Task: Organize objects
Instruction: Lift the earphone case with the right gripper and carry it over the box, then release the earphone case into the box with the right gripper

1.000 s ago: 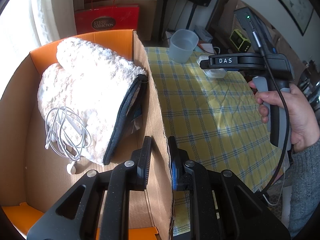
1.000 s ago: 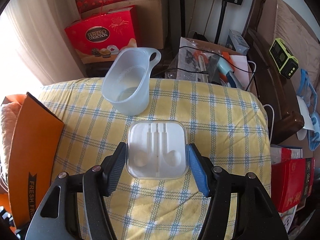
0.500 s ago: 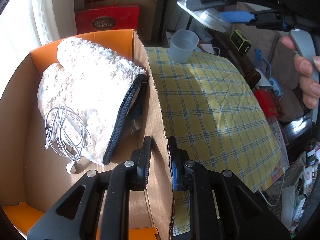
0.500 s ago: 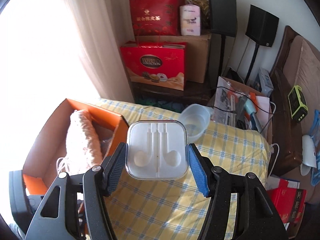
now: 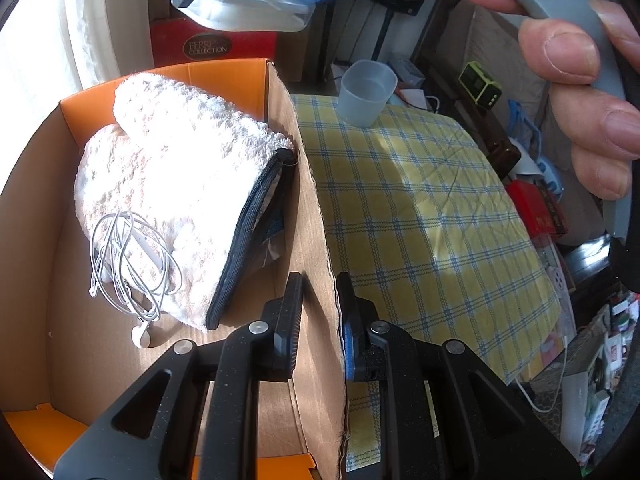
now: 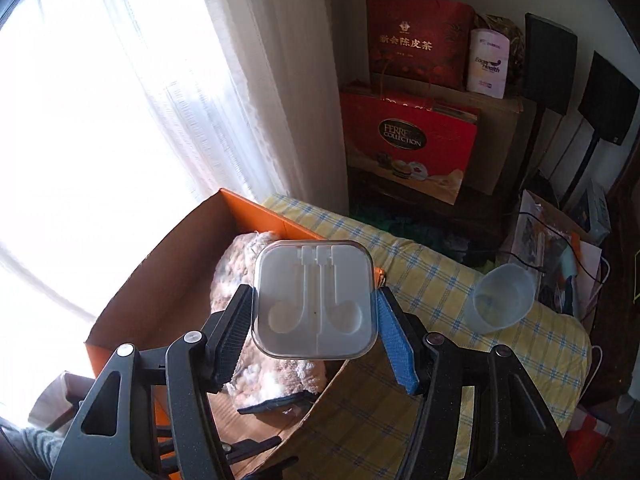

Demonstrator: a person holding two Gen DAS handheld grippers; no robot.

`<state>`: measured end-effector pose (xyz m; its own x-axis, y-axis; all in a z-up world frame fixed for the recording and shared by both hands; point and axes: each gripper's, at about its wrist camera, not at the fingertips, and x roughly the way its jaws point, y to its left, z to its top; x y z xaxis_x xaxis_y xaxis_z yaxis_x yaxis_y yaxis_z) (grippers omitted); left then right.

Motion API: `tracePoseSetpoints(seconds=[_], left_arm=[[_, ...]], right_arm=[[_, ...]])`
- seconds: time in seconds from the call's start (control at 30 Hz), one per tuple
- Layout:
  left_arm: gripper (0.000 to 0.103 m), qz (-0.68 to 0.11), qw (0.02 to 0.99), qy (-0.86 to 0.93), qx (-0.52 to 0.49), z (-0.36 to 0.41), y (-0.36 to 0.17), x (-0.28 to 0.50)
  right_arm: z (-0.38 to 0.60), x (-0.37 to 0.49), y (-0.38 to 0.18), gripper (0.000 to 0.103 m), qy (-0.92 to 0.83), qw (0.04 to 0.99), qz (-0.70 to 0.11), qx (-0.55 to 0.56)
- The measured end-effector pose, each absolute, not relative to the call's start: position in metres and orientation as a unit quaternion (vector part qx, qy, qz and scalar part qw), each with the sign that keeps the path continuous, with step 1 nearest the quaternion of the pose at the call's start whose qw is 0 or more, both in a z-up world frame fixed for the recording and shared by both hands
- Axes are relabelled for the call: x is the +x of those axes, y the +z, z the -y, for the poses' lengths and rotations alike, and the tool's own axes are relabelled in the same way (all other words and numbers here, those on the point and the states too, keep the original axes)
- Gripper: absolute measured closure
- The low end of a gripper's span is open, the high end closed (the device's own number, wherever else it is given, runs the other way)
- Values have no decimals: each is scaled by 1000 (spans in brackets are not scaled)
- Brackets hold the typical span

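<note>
Earphone case [image 6: 316,300] now above box [image 6: 160,280], flat in right claw [image 6: 316,320], left claw [image 5: 318,320] pinching box wall

Glossy clear plastic case [image 6: 316,300]; matt corrugated cardboard box [image 5: 308,216]; fluffy towel [image 5: 172,184]; woven checked tablecloth [image 5: 420,216].

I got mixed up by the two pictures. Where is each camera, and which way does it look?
Left wrist: sits on the left gripper, looking along the box wall its fingers pinch; right hand shows.
Right wrist: sits on the right gripper, high up, looking down past the case it holds.
Both see box, towel, cup.
</note>
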<state>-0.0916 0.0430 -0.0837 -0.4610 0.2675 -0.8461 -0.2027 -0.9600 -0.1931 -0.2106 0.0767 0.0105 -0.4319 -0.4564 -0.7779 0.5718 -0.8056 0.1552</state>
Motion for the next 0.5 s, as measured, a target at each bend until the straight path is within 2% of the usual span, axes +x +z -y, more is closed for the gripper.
tracePoseSetpoints(seconds=[0.2, 0.3, 0.5], left_arm=[[87, 32, 138, 854, -500, -43, -84, -92], [87, 32, 138, 854, -501, -43, -84, -92], [87, 31, 138, 854, -500, -45, -83, -92]], right_arm=[[-57, -212, 1, 40, -819, 348, -60, 452], [-52, -210, 0, 32, -815, 353, -63, 455], [-67, -210, 5, 31, -823, 345, -51, 449]])
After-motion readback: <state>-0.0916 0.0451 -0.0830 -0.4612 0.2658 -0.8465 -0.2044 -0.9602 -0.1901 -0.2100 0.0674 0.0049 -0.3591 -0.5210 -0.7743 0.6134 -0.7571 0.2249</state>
